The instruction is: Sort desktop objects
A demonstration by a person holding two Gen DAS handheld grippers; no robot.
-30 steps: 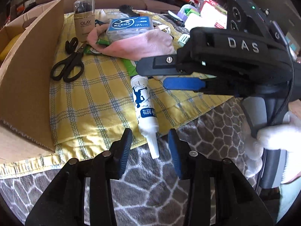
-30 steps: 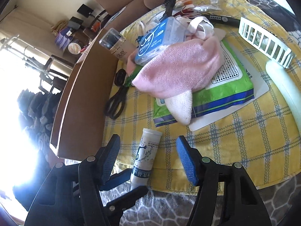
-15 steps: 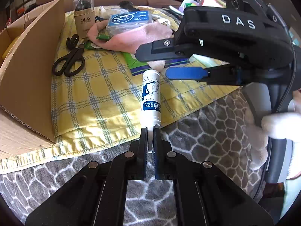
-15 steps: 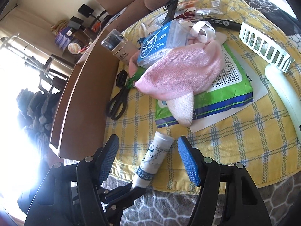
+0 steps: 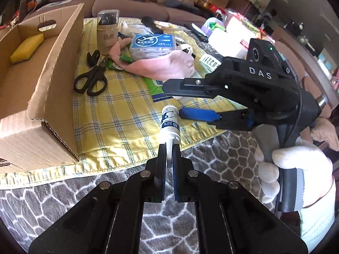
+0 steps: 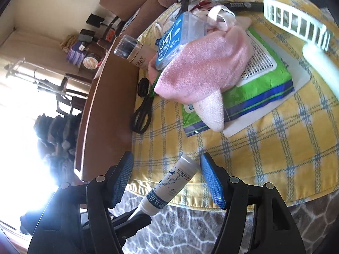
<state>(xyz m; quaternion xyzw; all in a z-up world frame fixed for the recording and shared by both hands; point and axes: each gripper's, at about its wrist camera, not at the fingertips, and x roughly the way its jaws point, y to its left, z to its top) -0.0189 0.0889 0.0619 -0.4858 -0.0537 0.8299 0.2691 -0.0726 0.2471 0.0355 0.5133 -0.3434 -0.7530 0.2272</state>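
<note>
A white bottle with blue print (image 5: 170,122) tilts up off the yellow plaid cloth (image 5: 118,116) near its front edge. My left gripper (image 5: 168,148) is shut on the bottle's thin nozzle. The right wrist view shows the same bottle (image 6: 173,182) slanting between the blue pads of my right gripper (image 6: 167,155), which is open and touches nothing. From the left wrist view, the right gripper (image 5: 173,100) reaches in from the right, just beyond the bottle's far end. An open cardboard box (image 5: 42,80) with a yellow sponge (image 5: 27,47) inside stands at the left.
Black scissors (image 5: 91,80), an Olay jar (image 5: 108,33), a blue floss box (image 5: 153,43) on a pink towel (image 5: 165,67), a green wipes pack (image 6: 254,89) and a white fan (image 6: 296,27) lie further back. A grey patterned blanket (image 5: 211,154) covers the front.
My left gripper closed on the bottle's nozzle and rose, lifting and tilting the bottle. The right gripper rolled a little and stayed open around the bottle.
</note>
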